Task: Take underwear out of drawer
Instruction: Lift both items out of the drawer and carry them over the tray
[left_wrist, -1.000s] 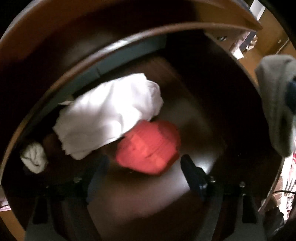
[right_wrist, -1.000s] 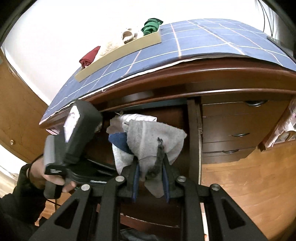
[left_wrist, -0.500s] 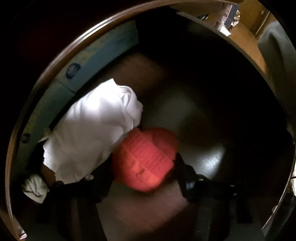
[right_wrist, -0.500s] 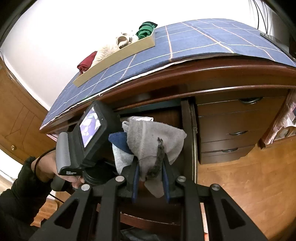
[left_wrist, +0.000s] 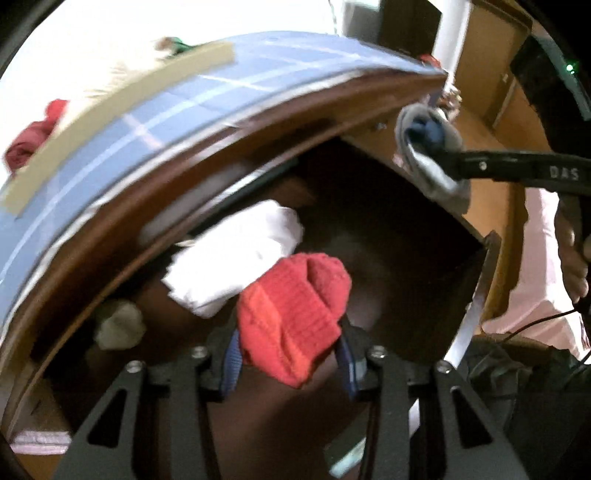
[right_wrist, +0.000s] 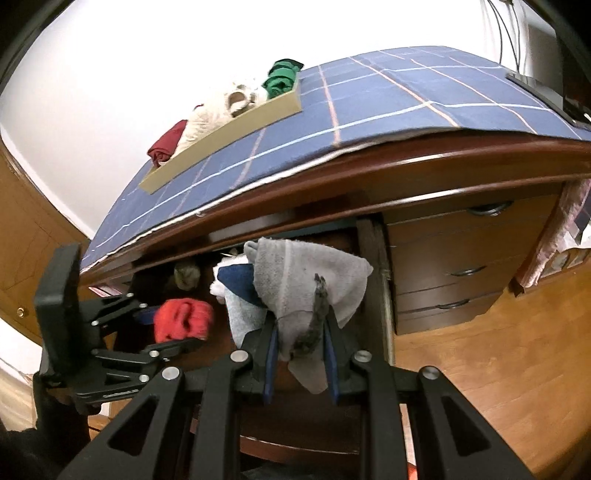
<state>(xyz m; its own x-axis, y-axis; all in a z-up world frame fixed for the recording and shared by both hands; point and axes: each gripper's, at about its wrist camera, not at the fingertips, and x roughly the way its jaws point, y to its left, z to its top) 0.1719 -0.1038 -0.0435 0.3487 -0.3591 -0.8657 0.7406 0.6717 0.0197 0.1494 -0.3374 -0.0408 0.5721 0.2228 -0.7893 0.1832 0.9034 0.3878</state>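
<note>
Wooden dresser surface (right_wrist: 461, 162) under blue checked cloth (right_wrist: 388, 107); top drawer (left_wrist: 484, 291) open, white folded garment (left_wrist: 236, 254) inside. Grey bundle (right_wrist: 306, 280): light, soft; right tongs (right_wrist: 301, 363) clamped tight on it. Red knit underwear (left_wrist: 295, 314): light, floppy, stretchy; grip mid-bulk. Sits between left tongs (left_wrist: 290, 356), jaws closing, pads pressing it, lifted above drawer floor.

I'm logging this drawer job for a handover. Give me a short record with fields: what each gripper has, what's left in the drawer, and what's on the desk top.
left gripper: jaws closing on a red knit garment, lifted above the drawer floor
right gripper: shut on a grey garment with a dark blue piece
drawer: open; white folded garment and a small pale bundle inside
desk top: blue checked cloth, tan tray of rolled clothes
</note>
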